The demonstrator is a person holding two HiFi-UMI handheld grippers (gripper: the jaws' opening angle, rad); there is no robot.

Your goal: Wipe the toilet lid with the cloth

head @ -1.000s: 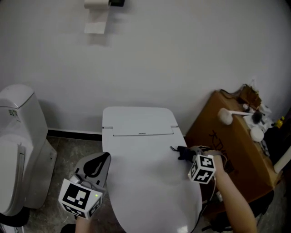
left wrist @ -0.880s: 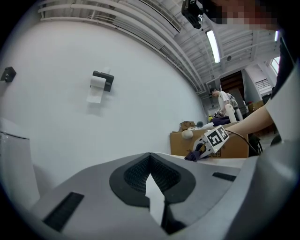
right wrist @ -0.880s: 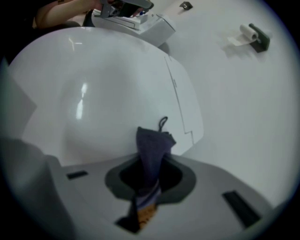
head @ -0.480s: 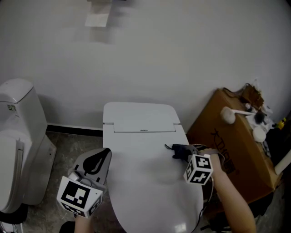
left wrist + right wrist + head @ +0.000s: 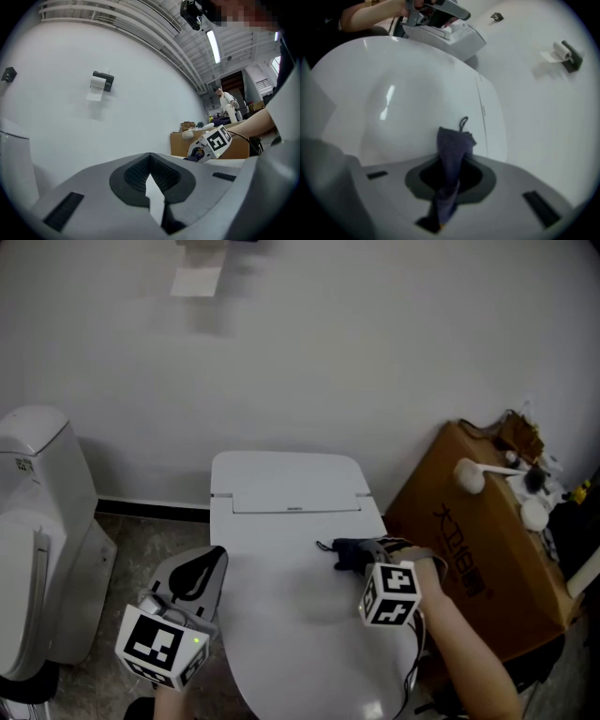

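1. Head view. A closed white toilet lid is seen from above, against a white wall.
   - The right gripper is held over the far right part of the lid, near the hinge line, with its marker cube turned towards the camera.
   - A dark cloth is carried at its tip, low over the lid. Contact with the surface cannot be confirmed.
   - The left gripper is held beside the lid's near left edge, well apart from the cloth.
   - A cardboard box stands to the right, and a second toilet to the left.
   - A paper roll holder is mounted high on the wall.

2. Left gripper view. The two jaws are brought together at their tips, and nothing is held between them. Only a thin sliver of light is left lower down. The right gripper and the box are seen beyond them, to the right.

3. Right gripper view. The jaws are clamped on the cloth.
   - The cloth is pinched into a narrow upright fold and projects past the jaw tips, with a small loop at its far end.
   - The lid's glossy surface is spread out behind it.
   - The left gripper is visible at the top edge, and the paper roll holder at the upper right.
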